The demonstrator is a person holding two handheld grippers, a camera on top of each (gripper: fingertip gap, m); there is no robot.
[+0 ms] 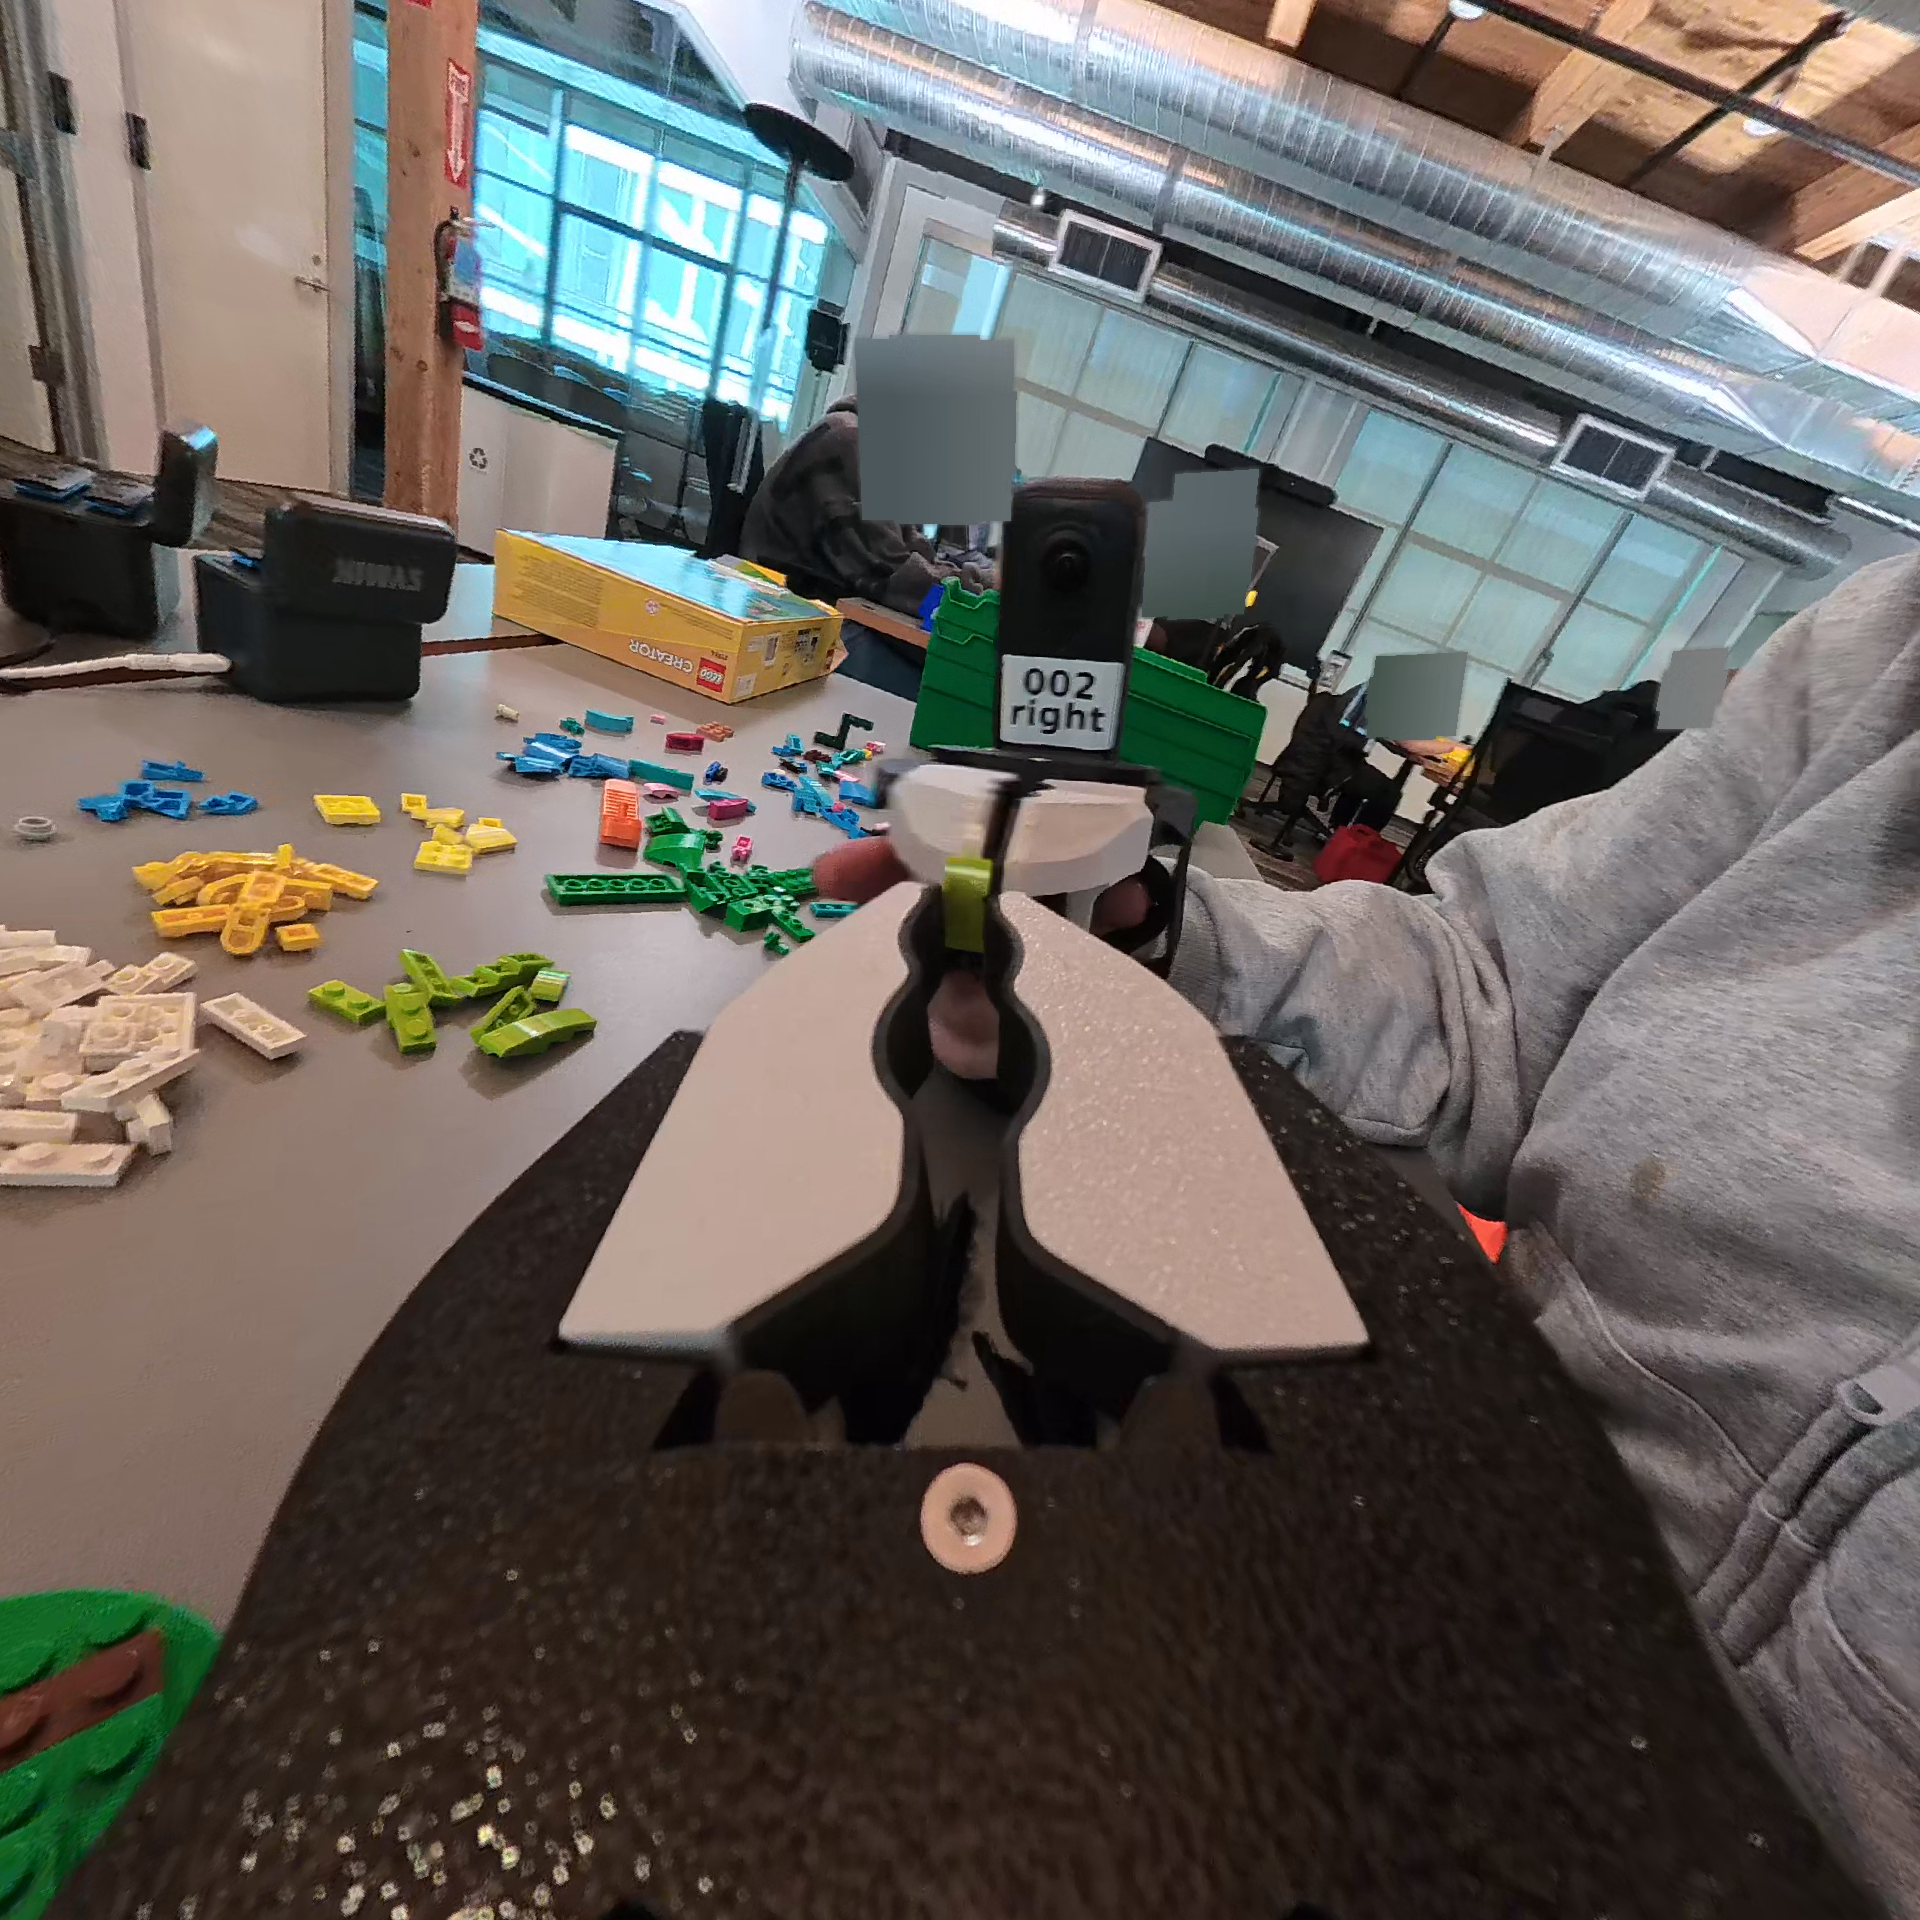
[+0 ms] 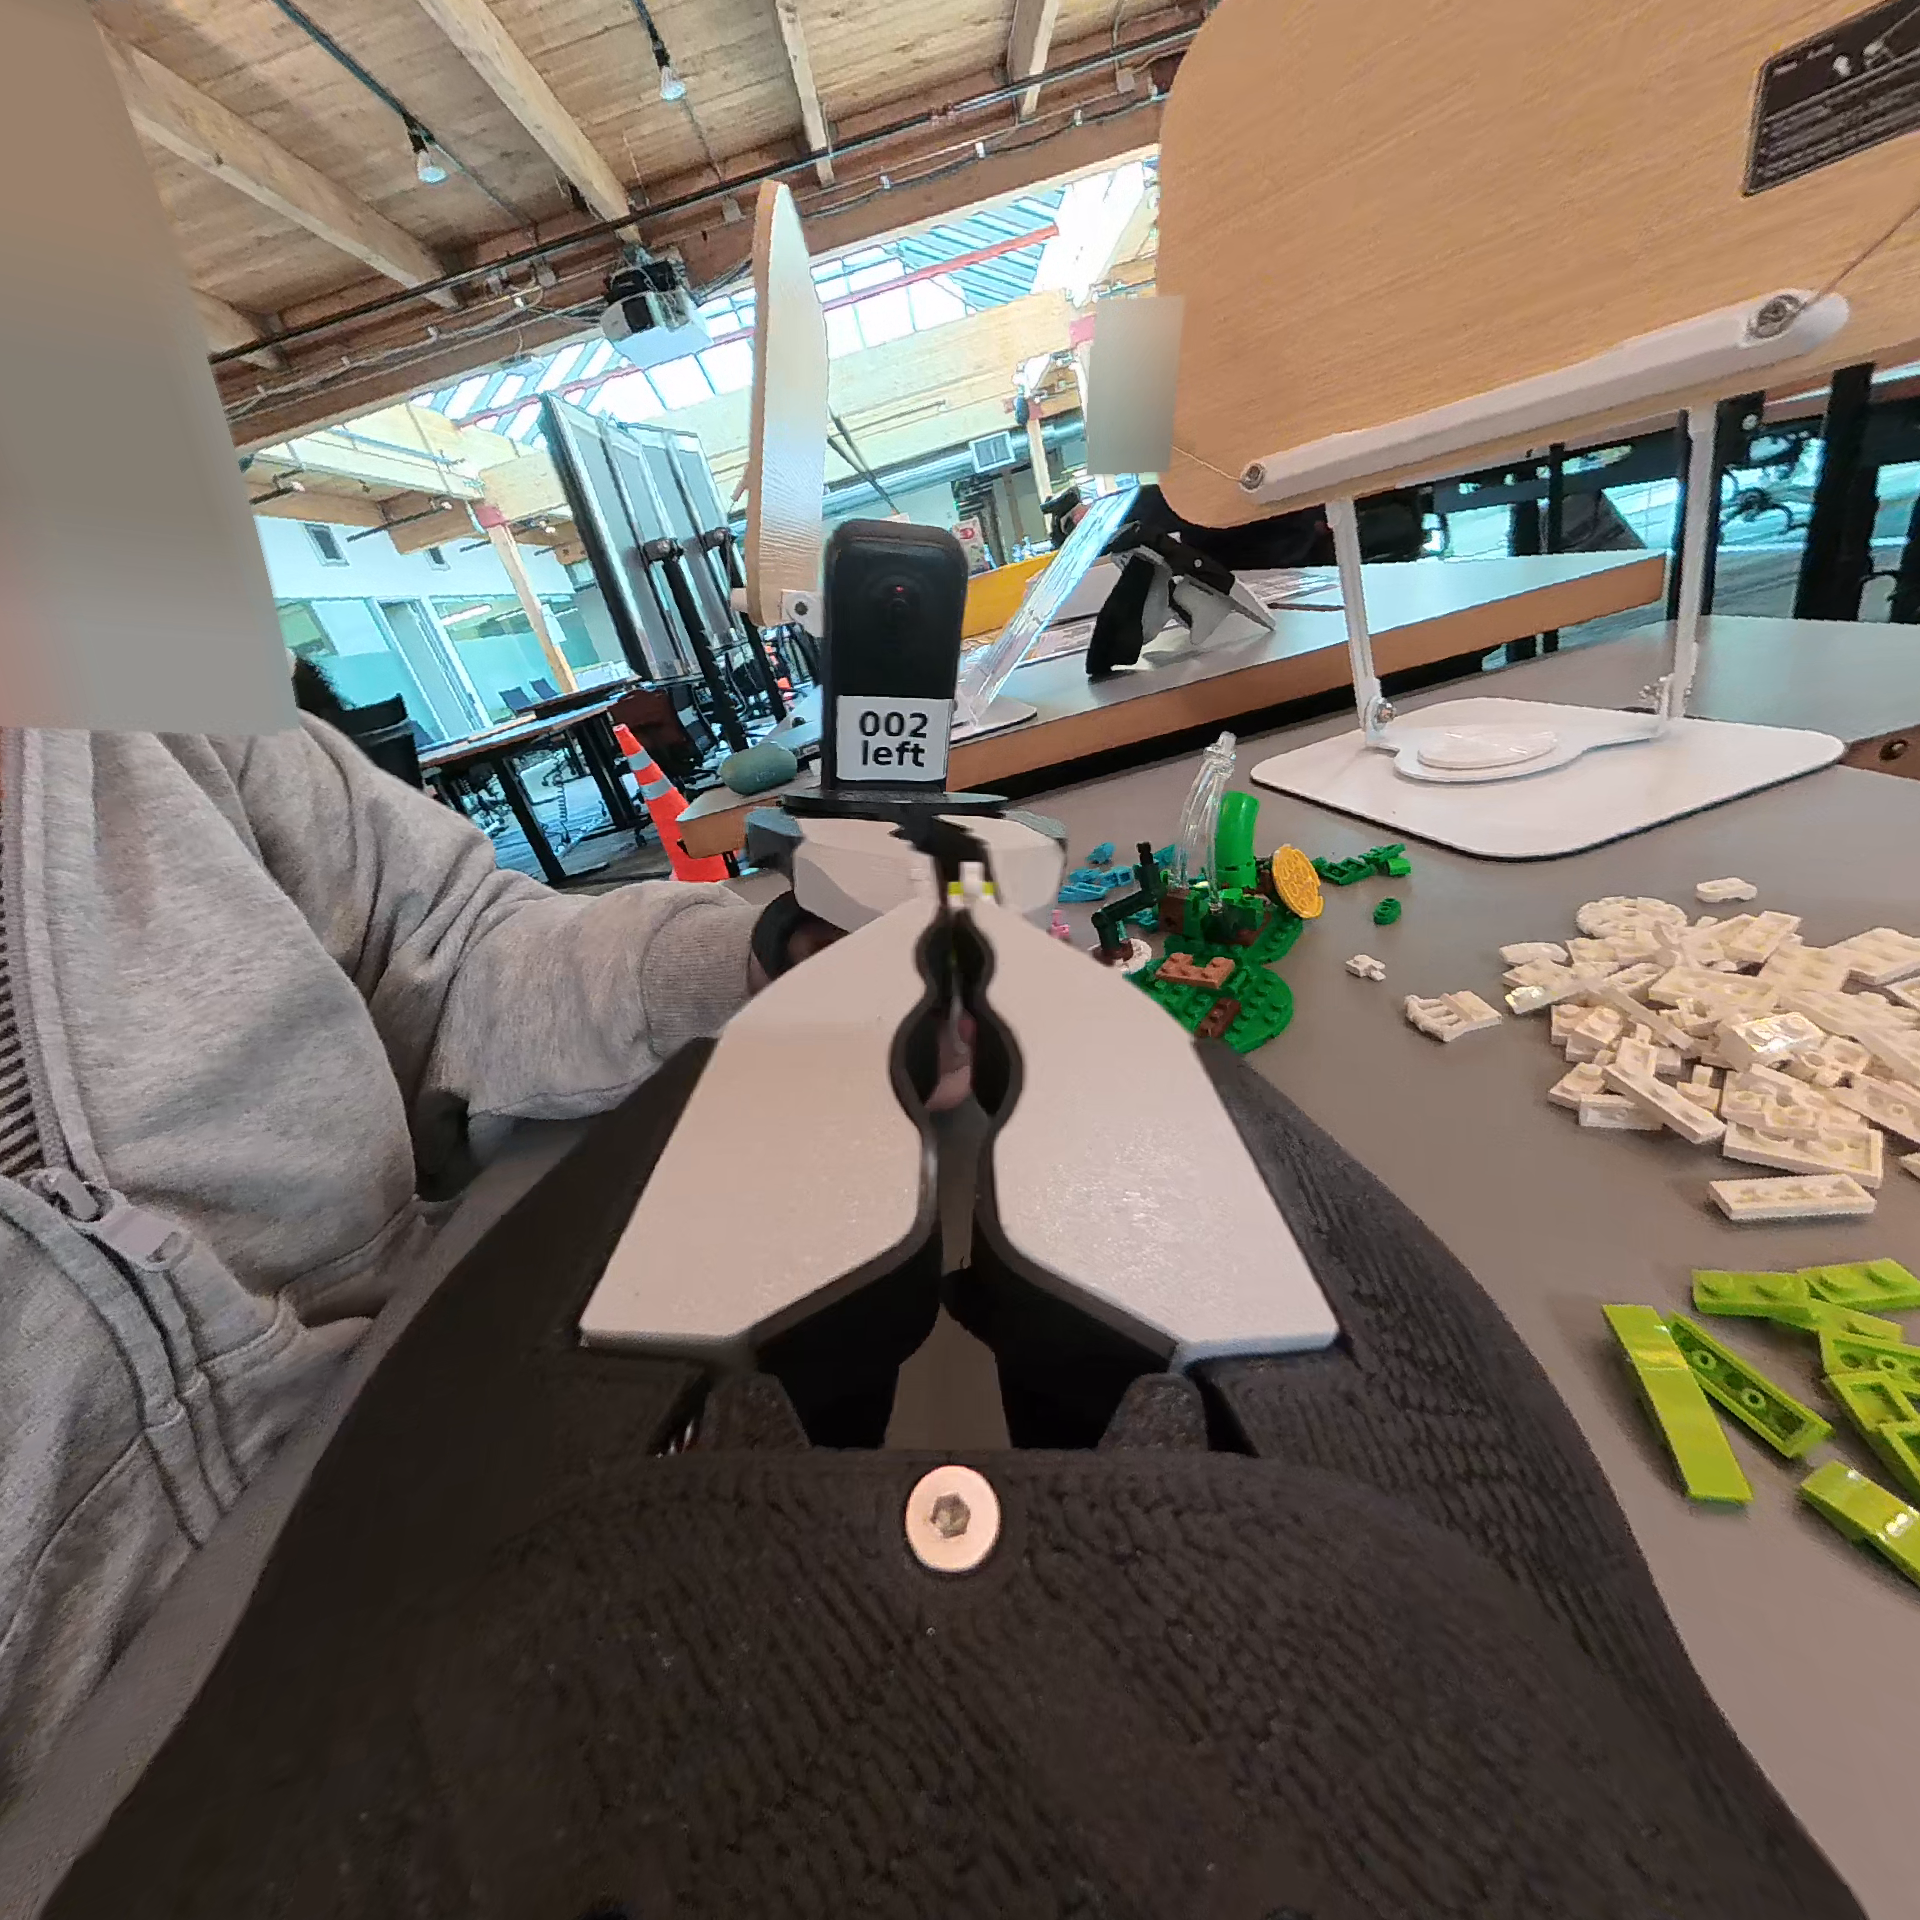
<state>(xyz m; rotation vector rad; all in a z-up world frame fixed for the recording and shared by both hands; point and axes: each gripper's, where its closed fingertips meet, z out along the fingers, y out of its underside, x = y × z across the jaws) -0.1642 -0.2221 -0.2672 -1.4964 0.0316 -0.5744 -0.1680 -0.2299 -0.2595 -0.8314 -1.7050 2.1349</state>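
Note:
My two grippers face each other tip to tip above the grey table (image 1: 312, 1299). My left gripper (image 1: 961, 914) is shut on a small lime green brick piece (image 1: 968, 904), which stands up out of its fingertips. My right gripper (image 1: 997, 842) is straight ahead with its white fingers together. Its tips sit against the top end of that piece. In the right wrist view my right gripper (image 2: 956, 914) is shut, with only a thin lime streak in the seam. Beyond it, a lime and white bit (image 2: 975, 889) shows between the fingers of my left gripper (image 2: 961, 873). I cannot tell whether the right pads pinch the piece.
Bricks lie sorted in piles: white (image 1: 83, 1049), yellow (image 1: 249, 894), lime (image 1: 468, 997), green (image 1: 727, 894), blue (image 1: 582, 758). A yellow box (image 1: 665, 613) and a green bin (image 1: 1195, 717) stand behind. A green brick build (image 2: 1226, 966) and a white stand (image 2: 1538, 769) are at the right. Left and right tips are no more than a few centimetres apart.

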